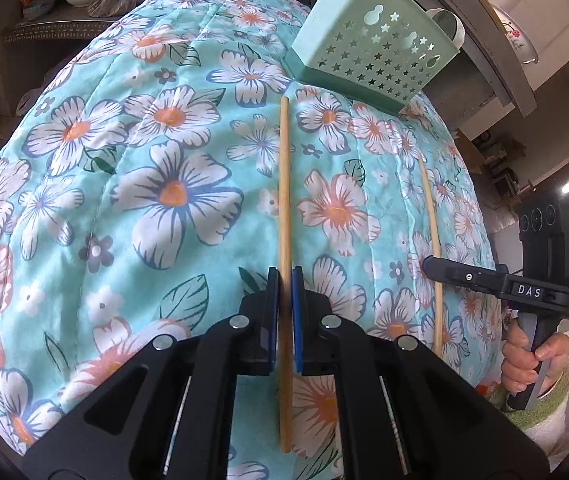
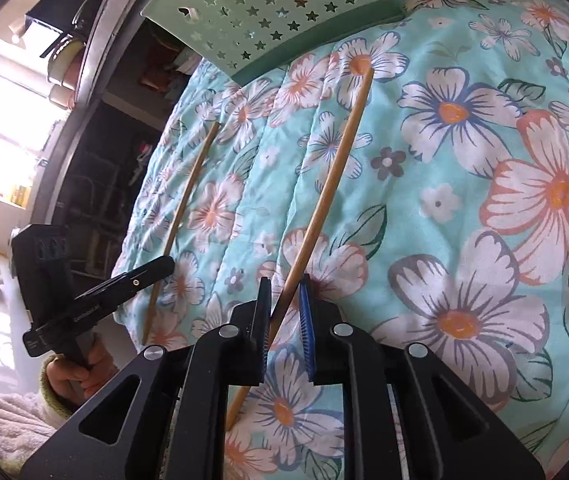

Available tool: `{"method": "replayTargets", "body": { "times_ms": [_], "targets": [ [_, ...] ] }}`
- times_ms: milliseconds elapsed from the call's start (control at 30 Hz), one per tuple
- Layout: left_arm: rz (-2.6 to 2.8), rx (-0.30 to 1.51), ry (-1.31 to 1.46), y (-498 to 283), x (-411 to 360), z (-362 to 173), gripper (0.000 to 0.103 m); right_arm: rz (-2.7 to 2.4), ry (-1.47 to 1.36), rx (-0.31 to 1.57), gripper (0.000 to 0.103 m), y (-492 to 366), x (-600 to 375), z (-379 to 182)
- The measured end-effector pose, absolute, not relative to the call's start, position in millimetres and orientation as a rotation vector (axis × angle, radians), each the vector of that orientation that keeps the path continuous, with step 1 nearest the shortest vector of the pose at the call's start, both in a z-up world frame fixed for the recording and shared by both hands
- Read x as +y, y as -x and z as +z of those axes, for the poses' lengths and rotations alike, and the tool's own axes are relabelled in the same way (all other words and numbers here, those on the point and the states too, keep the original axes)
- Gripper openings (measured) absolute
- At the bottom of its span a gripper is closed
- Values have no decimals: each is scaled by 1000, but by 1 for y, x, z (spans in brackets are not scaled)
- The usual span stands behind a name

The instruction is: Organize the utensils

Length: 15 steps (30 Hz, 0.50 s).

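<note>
Two chopsticks on the floral surface, one nipped in the left gripper (image 1: 285, 276), one between the narrow right gripper (image 2: 286, 280) jaws, holder (image 1: 372, 52) at 1 o'clock; thin off-centre pinches may let either pivot or slip.

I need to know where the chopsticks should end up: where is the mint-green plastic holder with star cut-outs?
The mint-green star-perforated holder stands at the far edge of the floral quilt, just beyond the chopsticks' far tips, upper right in the left wrist view.
</note>
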State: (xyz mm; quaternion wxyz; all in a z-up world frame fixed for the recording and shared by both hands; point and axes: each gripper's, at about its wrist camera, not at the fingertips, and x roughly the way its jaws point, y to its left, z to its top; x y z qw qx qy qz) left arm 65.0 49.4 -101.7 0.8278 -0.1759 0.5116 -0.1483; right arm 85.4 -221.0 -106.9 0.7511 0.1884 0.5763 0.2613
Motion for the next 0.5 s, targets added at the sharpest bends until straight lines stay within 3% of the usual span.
{"method": "replayTargets", "body": {
  "times_ms": [100, 233, 367, 500],
  "targets": [
    [-325, 1064, 344, -69, 47, -93, 16, 536, -343, 1235, 17, -87, -211, -100],
    [-343, 1029, 283, -80, 45, -78, 25, 482, -306, 1187, 33, -90, -207, -89],
    [-369, 1015, 208, -100, 36, -70, 33, 448, -332, 1166, 36, -98, -222, -89],
    [-371, 1018, 132, -124, 25, -72, 34, 425, -372, 1154, 36, -102, -233, -91]
  ]
}}
